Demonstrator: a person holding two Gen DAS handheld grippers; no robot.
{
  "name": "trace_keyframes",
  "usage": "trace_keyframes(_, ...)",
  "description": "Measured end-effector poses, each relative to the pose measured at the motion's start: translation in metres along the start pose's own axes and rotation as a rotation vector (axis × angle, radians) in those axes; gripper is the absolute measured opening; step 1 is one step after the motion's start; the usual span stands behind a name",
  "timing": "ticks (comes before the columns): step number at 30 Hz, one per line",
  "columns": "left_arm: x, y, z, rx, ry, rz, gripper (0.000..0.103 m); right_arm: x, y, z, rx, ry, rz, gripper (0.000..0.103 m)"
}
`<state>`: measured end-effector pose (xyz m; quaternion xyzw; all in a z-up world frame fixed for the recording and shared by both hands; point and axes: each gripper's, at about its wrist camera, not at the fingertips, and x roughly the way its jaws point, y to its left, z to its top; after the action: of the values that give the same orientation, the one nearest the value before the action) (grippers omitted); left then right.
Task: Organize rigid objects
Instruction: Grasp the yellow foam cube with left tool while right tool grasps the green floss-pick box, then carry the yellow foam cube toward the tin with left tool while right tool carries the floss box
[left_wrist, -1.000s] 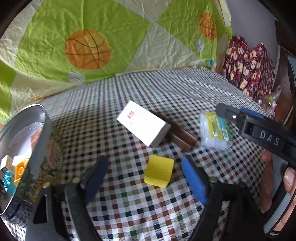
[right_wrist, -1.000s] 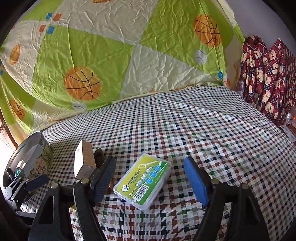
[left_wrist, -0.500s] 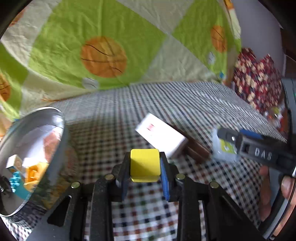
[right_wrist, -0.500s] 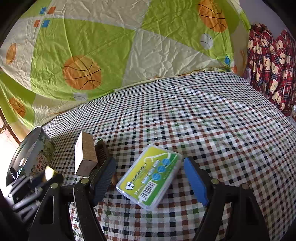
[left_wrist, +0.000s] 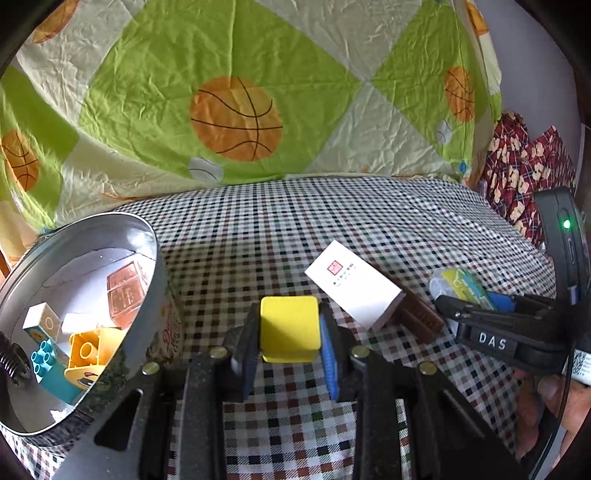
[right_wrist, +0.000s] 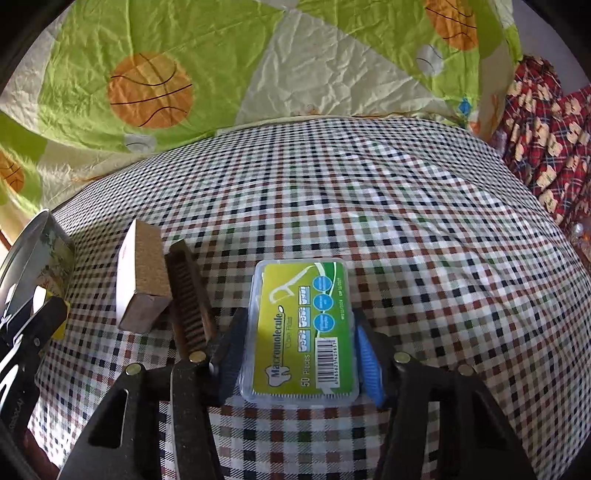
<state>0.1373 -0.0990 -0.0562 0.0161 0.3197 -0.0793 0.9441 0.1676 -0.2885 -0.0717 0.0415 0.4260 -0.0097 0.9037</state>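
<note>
From the left wrist view, the left gripper (left_wrist: 290, 341) is pinching a yellow block (left_wrist: 289, 333) between its dark pad and its blue pad, and the block is lifted clear of the checked tablecloth (left_wrist: 295, 229). Taking that block as the marker: to its left stands a round metal tin (left_wrist: 155, 295) with its mouth tipped toward the camera, and inside lie several toy bricks, an orange one, a light blue one, a white one and a clear brownish one among them. To the block's right a white box (left_wrist: 352, 286) lies slanted on the cloth, its far end resting on a brown comb (left_wrist: 417, 317). Further right again the right gripper (left_wrist: 476, 306) reaches in, its black body marked DAS, around a green-labelled floss pick case (left_wrist: 461, 282); a person's fingers (left_wrist: 554, 391) show at the lower right edge. A green and cream quilt (left_wrist: 236, 110) printed with basketballs hangs behind the table.

From the right wrist view, the floss pick case (right_wrist: 301, 328) lies flat on the tablecloth (right_wrist: 406, 221) between the pads of the right gripper (right_wrist: 299, 358), whose jaws are closing; whether they already press its sides I cannot tell. Just left of the case is the brown comb (right_wrist: 190, 299), with the white box (right_wrist: 142, 280) leaning against it. At the far left edge sits the tin (right_wrist: 40, 251), and below it the left gripper (right_wrist: 44, 314) with a sliver of yellow showing.
</note>
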Motion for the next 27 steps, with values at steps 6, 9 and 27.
trace_keyframes(6,-0.011,0.003,-0.002,-0.017,-0.056,0.009,0.028,-0.016,0.008,-0.003,-0.041,-0.084,0.001,0.056)
trace_keyframes(9,-0.012,0.006,-0.002,-0.028,-0.067,0.009,0.028,-0.025,0.011,-0.006,-0.057,-0.134,-0.003,0.056)
trace_keyframes(27,-0.037,0.008,-0.005,-0.040,-0.200,0.057,0.028,-0.058,0.015,-0.014,-0.068,-0.321,0.052,0.056)
